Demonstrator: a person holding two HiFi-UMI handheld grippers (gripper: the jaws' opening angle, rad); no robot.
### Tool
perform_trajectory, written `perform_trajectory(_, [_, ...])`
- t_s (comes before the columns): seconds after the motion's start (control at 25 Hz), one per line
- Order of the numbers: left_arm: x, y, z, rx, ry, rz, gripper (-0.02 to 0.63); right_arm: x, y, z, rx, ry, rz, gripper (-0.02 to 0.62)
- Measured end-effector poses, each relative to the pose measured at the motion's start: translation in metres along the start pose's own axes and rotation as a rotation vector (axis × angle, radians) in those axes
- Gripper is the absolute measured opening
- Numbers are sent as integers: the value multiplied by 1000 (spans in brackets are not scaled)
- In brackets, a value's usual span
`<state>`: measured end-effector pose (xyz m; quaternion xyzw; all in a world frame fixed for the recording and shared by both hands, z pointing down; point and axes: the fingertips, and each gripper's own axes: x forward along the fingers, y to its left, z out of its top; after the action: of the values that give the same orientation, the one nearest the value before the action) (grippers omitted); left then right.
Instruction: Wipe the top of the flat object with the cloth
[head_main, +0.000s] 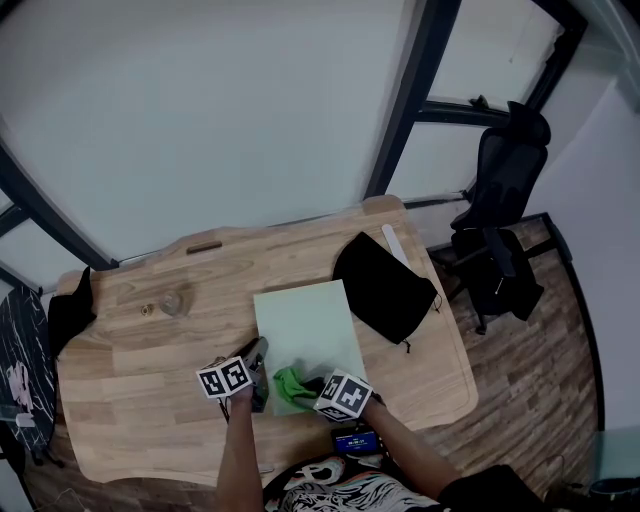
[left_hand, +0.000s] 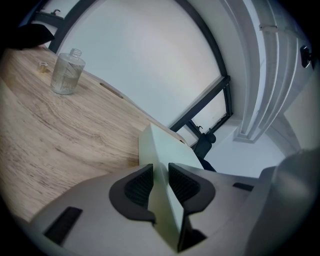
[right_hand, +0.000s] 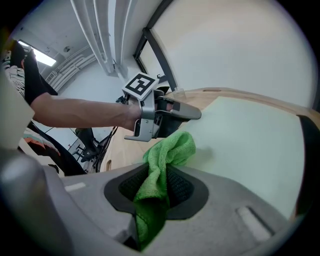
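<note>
In the head view, the left tongs (head_main: 260, 352) cover the near left corner of the flat board (head_main: 305, 320), while the green cloth (head_main: 291, 382) and the right tongs (head_main: 312, 386) hide part of its near edge. The small item (head_main: 147, 310) beside the glass bottle (head_main: 173, 301) is too tiny to identify (no clearer in the left gripper view). The lit screen of the dark device (head_main: 357, 440) at the near edge of the tabletop (head_main: 130, 400) is unreadable. The bottom edge cuts off the person's torso (head_main: 350, 495). In the right gripper view, the cloth's lower end disappears between the 2 pads (right_hand: 180, 187).
</note>
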<state>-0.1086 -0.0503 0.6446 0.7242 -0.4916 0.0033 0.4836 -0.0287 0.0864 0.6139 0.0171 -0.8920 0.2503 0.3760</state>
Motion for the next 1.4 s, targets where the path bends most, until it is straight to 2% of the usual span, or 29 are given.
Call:
perform_trajectory(0.52, [1,1,-1,1,-2,-1,95,-28,-30,-14,107,-37,-72,89])
perform_trajectory(0.76, [-1,1,4,20,-18,4,95,-35,-36,-18,119,-45,-100,89])
perform_trajectory(0.92, [1,0,0,3,-7,-6,97,-45,-47,-22,141,-60,-129,89])
perform_trajectory(1.08, [-1,1,7,30,-24,6,97,-56,-54,-28,144,-62,-168,89])
perform_trajectory(1.4, [0,1,1,-4,-9,-15,97,-75,-66,-40,178,-72,-230,89])
